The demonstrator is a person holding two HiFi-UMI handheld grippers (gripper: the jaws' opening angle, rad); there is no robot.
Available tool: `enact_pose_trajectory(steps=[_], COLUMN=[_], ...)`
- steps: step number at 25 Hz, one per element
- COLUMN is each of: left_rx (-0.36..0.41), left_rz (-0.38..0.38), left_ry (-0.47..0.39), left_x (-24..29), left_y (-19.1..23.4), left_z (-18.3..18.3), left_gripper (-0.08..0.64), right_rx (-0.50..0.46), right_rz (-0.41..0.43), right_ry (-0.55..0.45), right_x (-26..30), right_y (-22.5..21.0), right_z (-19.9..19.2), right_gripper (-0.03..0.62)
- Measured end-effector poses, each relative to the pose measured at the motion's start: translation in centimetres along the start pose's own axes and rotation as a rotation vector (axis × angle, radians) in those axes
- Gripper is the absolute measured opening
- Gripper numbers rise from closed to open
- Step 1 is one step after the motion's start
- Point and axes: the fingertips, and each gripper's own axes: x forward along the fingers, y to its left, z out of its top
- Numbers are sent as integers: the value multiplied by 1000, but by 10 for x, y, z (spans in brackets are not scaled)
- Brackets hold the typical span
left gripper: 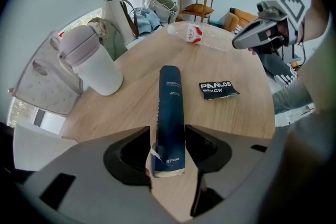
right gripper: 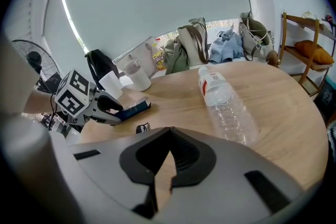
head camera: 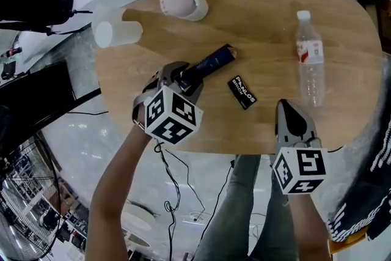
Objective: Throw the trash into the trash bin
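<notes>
Two grippers hang over the near edge of an oval wooden table (head camera: 269, 21).

The left gripper (left gripper: 168, 136) points steeply down. Its jaws stand wide apart on either side of the near end of a long dark blue box (left gripper: 170, 107). Each jaw sits just beside one long side of the box, and it cannot be told whether either presses on it. The box lies flat on the left half of the table and runs away from the gripper toward the far side. Its near end flap is torn open, and the small white print along its top is too fine to read.

To the right of the box, and apart from it, lies a flat black wrapper (left gripper: 218, 89) with white letters reading "PANLOS BRICK".

The right gripper (right gripper: 169, 131) hovers over the near right edge with its jaw tips brought together and nothing between them.

A clear plastic bottle (head camera: 310, 61) lies on its side on the right half of the table, cap toward the far side. Its red and white label is not legible.

At the far left stand a white tumbler (left gripper: 86, 60) with a pale pink lid and, nearer the left edge, a plain white cup (head camera: 117, 32).
</notes>
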Motion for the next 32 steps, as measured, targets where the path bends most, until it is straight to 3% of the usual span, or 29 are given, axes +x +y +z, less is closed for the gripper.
enact_pose_trajectory(steps=[12, 27, 32], left_rx=[10, -93, -178], left_rz=[-29, -25, -24], left_ry=[40, 3, -39], left_x=[6, -12, -31], left_y=[-4, -6, -9], left_z=[-2, 6, 19], left_gripper=[163, 143, 141], right_rx=[27, 27, 36], right_rz=[9, -4, -20], right_ry=[9, -20, -62], right_x=[-1, -12, -24], right_y=[4, -2, -6], right_z=[-7, 8, 26], right_gripper=[6, 6, 6])
